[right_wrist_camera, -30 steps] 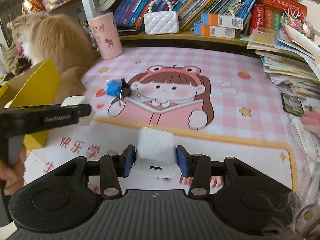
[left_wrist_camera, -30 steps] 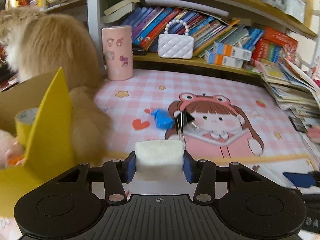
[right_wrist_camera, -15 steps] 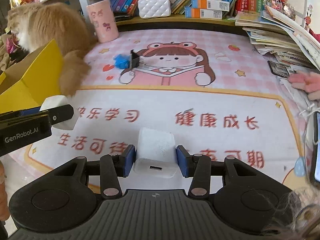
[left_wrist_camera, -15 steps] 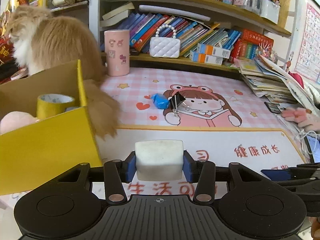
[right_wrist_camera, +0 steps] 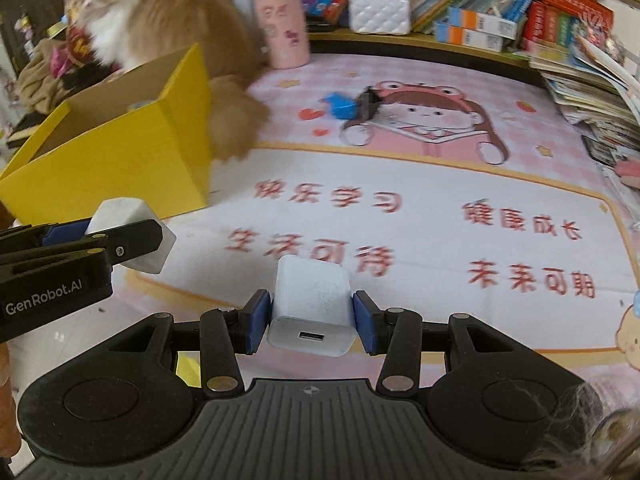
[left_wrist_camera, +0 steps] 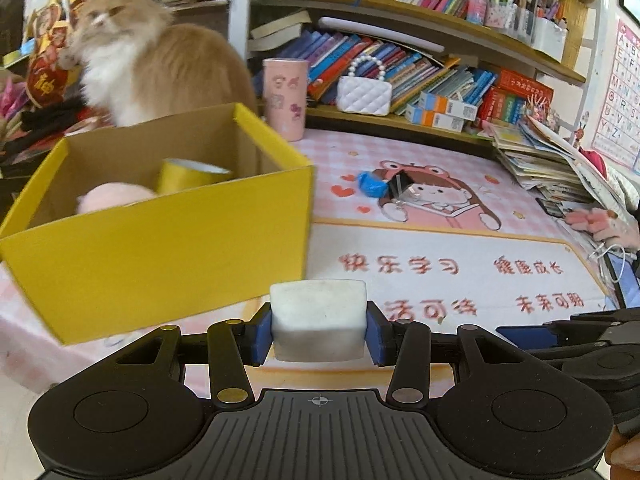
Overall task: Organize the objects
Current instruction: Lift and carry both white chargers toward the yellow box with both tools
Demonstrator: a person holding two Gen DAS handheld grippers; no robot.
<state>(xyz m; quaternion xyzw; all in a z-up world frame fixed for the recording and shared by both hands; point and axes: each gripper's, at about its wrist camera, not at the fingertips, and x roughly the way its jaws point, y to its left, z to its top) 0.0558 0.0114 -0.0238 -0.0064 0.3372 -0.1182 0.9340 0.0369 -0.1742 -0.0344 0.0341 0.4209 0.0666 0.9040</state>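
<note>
1. Left wrist view: the left hand-held gripper (left_wrist_camera: 319, 330) is clamped on a white eraser block (left_wrist_camera: 318, 320), with a blue pad pressed to each side, and holds it above the worktop (left_wrist_camera: 440, 248), which is covered by a pink cartoon mat.
2. Ahead and to the left stands an open yellow cardboard box (left_wrist_camera: 160, 248); inside it are a yellow tape roll (left_wrist_camera: 188, 176) and a pink plush object (left_wrist_camera: 112, 198).
3. A fluffy orange-and-white cat (left_wrist_camera: 152, 64) sits behind the box, beside a pink cylindrical container (left_wrist_camera: 285, 98).
4. Farther out on the mat a blue crumpled item (left_wrist_camera: 372, 185) touches a black binder clip (left_wrist_camera: 402, 184).
5. A white quilted purse (left_wrist_camera: 363, 94) sits on the bookshelf (left_wrist_camera: 400, 120) behind.
6. Right wrist view: the right hand-held gripper (right_wrist_camera: 310, 318) is closed on a white USB charger block (right_wrist_camera: 312, 304), its port facing the camera, raised over the printed characters on the mat.
7. To its left the left hand-held gripper (right_wrist_camera: 128, 236) appears side-on with the eraser block (right_wrist_camera: 132, 232) between its fingers, just in front of the yellow box (right_wrist_camera: 120, 160).
8. The cat (right_wrist_camera: 168, 12) is behind the box, its tail lying on the mat beside the box's right side.
9. The blue item (right_wrist_camera: 340, 105) and binder clip (right_wrist_camera: 366, 104) lie together on the far part of the mat.
</note>
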